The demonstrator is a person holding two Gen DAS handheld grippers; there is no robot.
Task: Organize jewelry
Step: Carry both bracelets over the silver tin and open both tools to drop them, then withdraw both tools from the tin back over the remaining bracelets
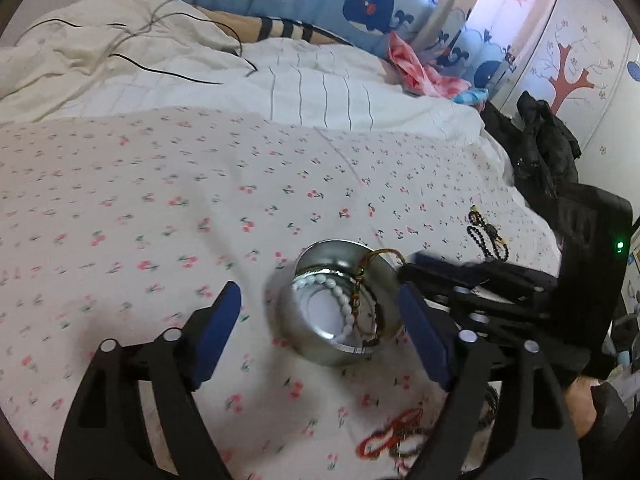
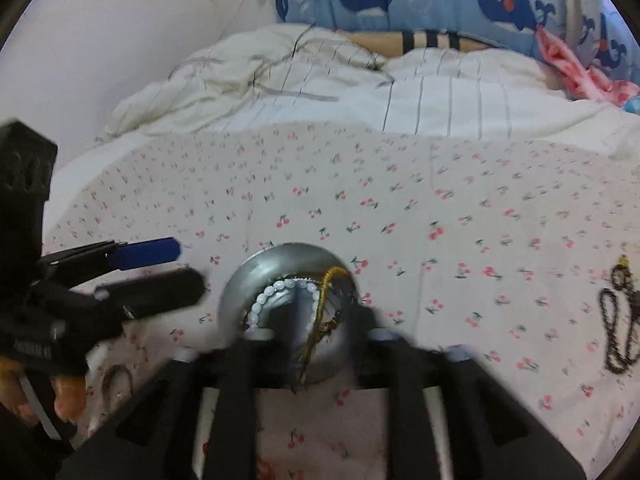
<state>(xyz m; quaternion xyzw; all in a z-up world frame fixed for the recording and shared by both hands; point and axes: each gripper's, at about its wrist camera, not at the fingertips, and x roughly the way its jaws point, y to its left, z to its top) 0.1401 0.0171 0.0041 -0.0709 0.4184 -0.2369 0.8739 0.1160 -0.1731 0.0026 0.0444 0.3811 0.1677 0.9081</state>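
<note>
A small metal bowl [image 1: 292,320] stands on the cherry-print sheet [image 1: 160,208]. Inside it lie a white bead bracelet [image 1: 342,300] and a gold-brown cord bracelet [image 1: 384,254] that drapes over the rim. My left gripper [image 1: 320,332] is open, its blue pads either side of the bowl. In the right wrist view the bowl [image 2: 240,284] sits just ahead of my right gripper [image 2: 308,332], which is open; the cord [image 2: 332,276] hangs loose between its blurred fingers beside the white beads [image 2: 272,292]. The right gripper [image 1: 412,264] reaches in from the right, the left gripper [image 2: 184,266] from the left.
A black bead bracelet [image 1: 486,236] [image 2: 618,320] lies on the sheet to the right. A red string bracelet [image 1: 396,436] lies near the front edge. A rumpled white duvet [image 1: 200,80] with cables fills the back. Dark clothing [image 1: 548,148] hangs at the bed's right side.
</note>
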